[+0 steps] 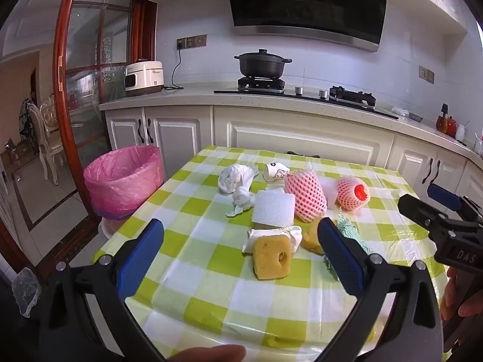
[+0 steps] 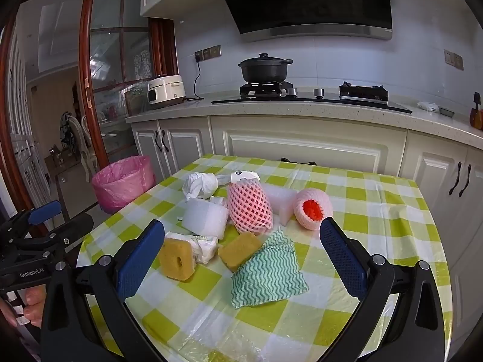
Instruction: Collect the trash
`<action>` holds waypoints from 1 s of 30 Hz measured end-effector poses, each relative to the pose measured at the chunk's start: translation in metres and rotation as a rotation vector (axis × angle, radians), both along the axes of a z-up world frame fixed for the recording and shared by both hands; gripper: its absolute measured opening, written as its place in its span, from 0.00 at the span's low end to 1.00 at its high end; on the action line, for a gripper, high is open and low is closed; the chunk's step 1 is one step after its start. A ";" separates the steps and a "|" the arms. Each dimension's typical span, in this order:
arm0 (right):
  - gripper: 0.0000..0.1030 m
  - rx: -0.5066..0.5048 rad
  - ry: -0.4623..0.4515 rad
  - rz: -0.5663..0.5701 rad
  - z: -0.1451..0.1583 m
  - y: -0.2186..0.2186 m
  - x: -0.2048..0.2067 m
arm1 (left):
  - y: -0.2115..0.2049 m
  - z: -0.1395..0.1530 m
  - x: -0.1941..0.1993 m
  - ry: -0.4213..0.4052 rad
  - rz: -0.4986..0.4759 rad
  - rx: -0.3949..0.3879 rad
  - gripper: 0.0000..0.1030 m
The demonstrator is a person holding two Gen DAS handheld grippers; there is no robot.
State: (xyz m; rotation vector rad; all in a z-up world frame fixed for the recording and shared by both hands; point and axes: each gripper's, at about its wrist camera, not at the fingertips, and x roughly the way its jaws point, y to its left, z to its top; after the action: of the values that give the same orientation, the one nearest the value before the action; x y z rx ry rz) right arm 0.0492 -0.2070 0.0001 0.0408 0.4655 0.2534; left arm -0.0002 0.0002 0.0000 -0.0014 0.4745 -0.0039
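Counting 2 sponges, 2 foam nets, 1 bin.

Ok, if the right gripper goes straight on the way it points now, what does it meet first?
Most likely the green wavy cloth, lying between the open right gripper fingers on the table; the yellow sponge sits just beyond. Depth is uncertain.

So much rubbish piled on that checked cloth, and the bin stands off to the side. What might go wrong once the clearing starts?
1. The pieces crowd and touch: taking the white foam block may shove the pink net sleeve or the yellow sponge.
2. The pink-lined bin stands on the floor past the table's left edge, so light scraps may drop short.
3. The plastic film over the checked cloth looks slippery, so pieces may slide from the open left tool.
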 end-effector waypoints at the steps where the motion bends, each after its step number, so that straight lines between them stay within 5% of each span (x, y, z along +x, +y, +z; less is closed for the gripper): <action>1: 0.94 -0.003 0.000 -0.001 0.000 0.001 0.000 | 0.000 0.000 0.000 0.000 0.001 -0.002 0.96; 30: 0.94 -0.008 0.004 0.003 -0.002 0.002 -0.001 | -0.004 0.007 -0.003 0.000 -0.010 -0.020 0.96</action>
State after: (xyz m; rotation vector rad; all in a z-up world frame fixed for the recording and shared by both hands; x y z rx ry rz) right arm 0.0479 -0.2050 -0.0023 0.0328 0.4702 0.2541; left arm -0.0033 -0.0037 0.0072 -0.0185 0.4745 -0.0189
